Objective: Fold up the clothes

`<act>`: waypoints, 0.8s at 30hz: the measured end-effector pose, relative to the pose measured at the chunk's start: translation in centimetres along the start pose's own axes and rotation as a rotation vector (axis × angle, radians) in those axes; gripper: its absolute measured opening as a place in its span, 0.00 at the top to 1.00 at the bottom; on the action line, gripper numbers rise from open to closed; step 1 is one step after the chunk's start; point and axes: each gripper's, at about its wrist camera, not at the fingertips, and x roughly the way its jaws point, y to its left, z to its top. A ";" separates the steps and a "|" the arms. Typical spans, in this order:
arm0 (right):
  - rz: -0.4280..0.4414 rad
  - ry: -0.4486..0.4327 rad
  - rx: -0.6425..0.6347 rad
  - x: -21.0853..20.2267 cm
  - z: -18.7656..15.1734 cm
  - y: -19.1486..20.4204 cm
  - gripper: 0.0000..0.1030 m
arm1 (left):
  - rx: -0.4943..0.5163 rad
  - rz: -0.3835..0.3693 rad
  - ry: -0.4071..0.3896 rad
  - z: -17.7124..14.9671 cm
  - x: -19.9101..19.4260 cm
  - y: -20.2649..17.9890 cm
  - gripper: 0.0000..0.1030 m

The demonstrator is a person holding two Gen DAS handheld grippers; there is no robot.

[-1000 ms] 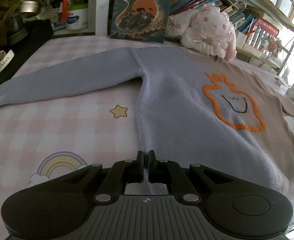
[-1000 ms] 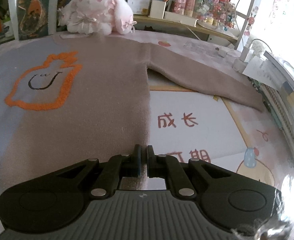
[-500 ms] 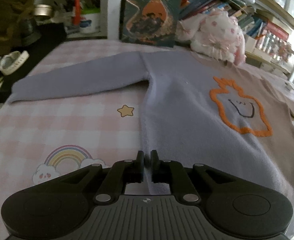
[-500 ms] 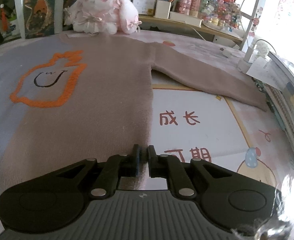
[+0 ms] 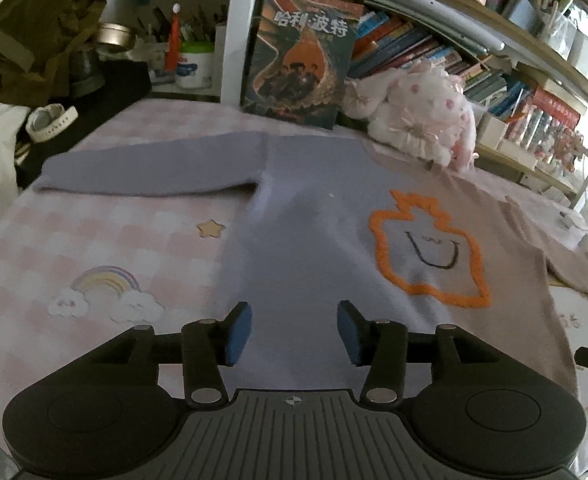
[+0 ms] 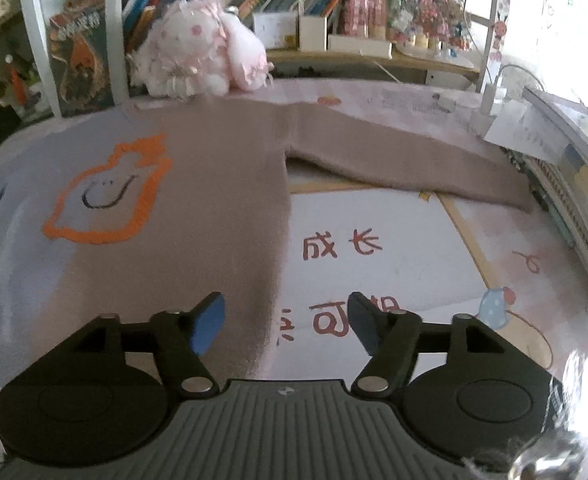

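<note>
The sweater point(image 5: 306, 248) is spread flat on the table cover point(image 5: 94, 248), sleeves stretched out left and right; behind its collar a plush toy point(image 5: 418, 120) is set, a book point(image 5: 302, 56) left of that

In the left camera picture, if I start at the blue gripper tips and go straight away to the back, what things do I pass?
left hand-held gripper → lilac body of the sweater → pink checked cloth behind the sweater → big dark book standing up → shelf of books.
</note>
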 end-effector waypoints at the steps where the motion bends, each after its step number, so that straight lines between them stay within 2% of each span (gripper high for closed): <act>1: 0.005 -0.005 0.000 -0.2 0.0 -0.1 0.32 | 0.006 -0.001 0.001 -0.1 0.0 -0.4 0.52; 14: 0.034 0.002 -0.003 -0.9 -1.5 -0.2 0.24 | 0.072 -0.003 0.013 -1.3 -0.8 -4.3 0.41; 24: 0.047 0.003 -0.014 -0.5 -1.6 -0.3 0.23 | 0.081 0.010 0.015 -1.5 -0.7 -5.2 0.40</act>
